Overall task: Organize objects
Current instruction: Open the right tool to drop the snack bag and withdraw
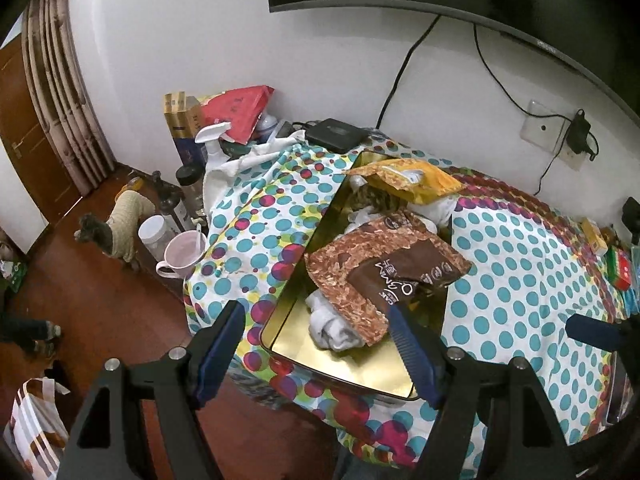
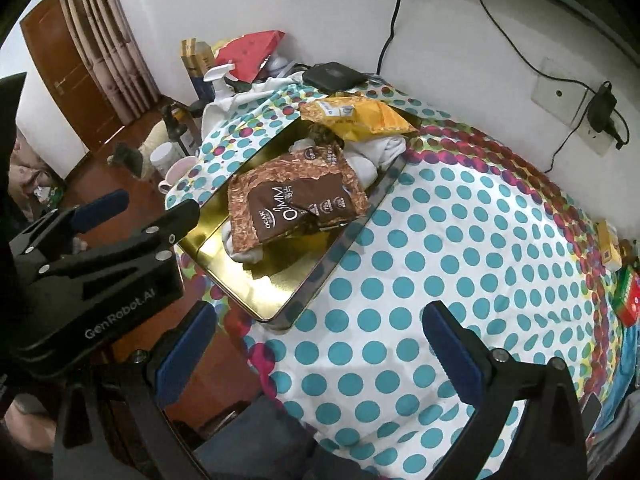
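A gold tin tray (image 1: 344, 356) (image 2: 256, 280) lies on the polka-dot cloth. In it are a brown snack packet (image 1: 384, 268) (image 2: 296, 200), a yellow packet (image 1: 404, 180) (image 2: 356, 118) at the far end, and white rolled cloths (image 1: 332, 324) (image 2: 376, 156). My left gripper (image 1: 320, 344) is open over the tray's near end, its right finger just beside the brown packet's corner. It also shows in the right wrist view (image 2: 144, 210). My right gripper (image 2: 320, 348) is open and empty above the cloth, right of the tray.
The polka-dot cloth (image 2: 460, 240) covers the table. At the far left edge stand a spray bottle (image 1: 214, 144), jars, a pink mug (image 1: 182, 254) and boxes. A black box (image 1: 336, 134) sits by the wall. Small boxes (image 2: 628, 292) lie at the right. A dog (image 1: 116, 224) stands on the floor.
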Tool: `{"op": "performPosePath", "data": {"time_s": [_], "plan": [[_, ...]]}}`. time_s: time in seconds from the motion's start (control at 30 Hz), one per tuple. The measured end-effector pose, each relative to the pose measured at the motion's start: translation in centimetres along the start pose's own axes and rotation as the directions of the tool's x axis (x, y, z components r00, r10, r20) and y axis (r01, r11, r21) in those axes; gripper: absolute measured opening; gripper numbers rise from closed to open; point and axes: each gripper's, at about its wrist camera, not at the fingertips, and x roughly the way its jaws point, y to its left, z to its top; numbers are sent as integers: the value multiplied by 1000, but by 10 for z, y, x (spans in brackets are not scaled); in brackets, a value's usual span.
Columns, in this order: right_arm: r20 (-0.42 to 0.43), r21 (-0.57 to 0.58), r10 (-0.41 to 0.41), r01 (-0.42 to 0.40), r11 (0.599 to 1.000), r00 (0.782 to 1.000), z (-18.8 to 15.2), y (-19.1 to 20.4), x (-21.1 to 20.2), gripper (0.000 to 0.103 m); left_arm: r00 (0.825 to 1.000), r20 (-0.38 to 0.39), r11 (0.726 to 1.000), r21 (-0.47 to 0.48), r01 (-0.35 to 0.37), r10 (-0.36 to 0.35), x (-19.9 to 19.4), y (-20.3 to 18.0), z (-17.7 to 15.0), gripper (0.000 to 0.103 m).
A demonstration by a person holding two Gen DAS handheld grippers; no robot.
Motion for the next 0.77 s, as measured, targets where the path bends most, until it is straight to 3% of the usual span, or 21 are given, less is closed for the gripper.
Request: {"op": "performPosePath", "data": {"time_s": [0.3, 0.57, 0.77], "plan": [[-26, 6, -9, 9, 1000, 1000, 1, -4, 7, 103, 997, 6, 997, -3, 75, -75, 0, -2, 0, 76], [-34, -14, -27, 27, 1000, 999, -1, -3, 9, 103, 996, 39, 995, 51, 82, -84, -6, -14, 2, 76], [-30, -18, -45, 44, 999, 999, -3, -7, 9, 103, 1000, 25, 999, 37, 15, -15, -3, -16, 4, 77]]}}
